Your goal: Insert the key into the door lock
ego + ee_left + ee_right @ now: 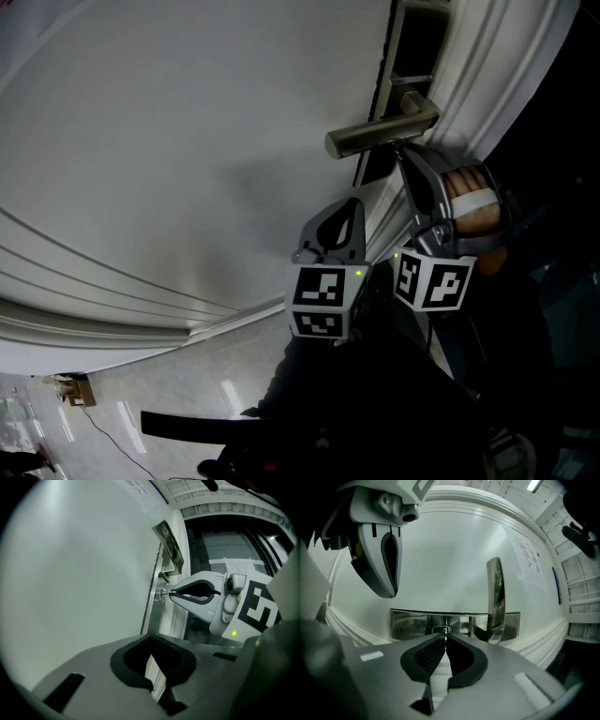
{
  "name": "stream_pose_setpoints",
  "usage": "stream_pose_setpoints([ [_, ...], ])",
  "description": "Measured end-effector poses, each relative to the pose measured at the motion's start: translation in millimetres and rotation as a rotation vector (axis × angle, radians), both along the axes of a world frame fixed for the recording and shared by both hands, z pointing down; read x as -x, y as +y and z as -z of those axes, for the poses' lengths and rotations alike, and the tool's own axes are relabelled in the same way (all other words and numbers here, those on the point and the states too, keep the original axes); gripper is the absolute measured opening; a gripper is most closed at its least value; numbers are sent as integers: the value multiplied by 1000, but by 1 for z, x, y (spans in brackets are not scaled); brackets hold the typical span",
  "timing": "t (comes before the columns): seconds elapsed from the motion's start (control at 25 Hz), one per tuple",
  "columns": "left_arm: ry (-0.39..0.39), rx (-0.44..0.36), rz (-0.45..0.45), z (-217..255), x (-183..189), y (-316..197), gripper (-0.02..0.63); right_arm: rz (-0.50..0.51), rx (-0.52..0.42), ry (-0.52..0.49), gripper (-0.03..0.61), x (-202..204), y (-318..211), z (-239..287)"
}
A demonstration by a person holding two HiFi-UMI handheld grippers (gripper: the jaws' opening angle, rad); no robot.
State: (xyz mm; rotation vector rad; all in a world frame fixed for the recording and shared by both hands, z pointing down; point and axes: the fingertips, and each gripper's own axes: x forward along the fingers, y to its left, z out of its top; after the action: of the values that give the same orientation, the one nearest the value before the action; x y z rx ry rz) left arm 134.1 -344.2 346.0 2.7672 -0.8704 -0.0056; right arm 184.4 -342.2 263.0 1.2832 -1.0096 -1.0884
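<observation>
Little of the key [445,636] can be made out. Only a thin bright sliver is seen edge-on, the rest swallowed by the dark pads [426,653] of the right gripper [171,592]. It is pinched at the very tips, with the jaws pressed onto it from both sides. The sliver is lined up on the keyhole [442,630] and reaches it, but how deep it sits cannot be told.

In the left gripper view the same spot is shown from the side, small and dim. A short metal stub is seen between the jaw tips and the lock [161,595].

The keyhole is set in a shiny steel plate [410,623] on the pale door [450,559]. The lever handle [496,597] is mounted on that plate, just beside the keyhole. In the head view the lock itself is hidden, with the right gripper's tips tucked under the handle. Behind its marker cube a hand [472,211] is partly shown; the rest is lost in darkness.

The left gripper [149,639] is held off the door beside the right one. Its jaws are closed tip to tip with nothing between them.
</observation>
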Motion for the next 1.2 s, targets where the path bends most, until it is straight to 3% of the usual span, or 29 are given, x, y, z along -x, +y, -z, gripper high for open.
stream_pose_setpoints([
  [1.2, 12, 2, 0, 2, 2, -2, 2, -6, -2, 10, 12, 2, -2, 2],
])
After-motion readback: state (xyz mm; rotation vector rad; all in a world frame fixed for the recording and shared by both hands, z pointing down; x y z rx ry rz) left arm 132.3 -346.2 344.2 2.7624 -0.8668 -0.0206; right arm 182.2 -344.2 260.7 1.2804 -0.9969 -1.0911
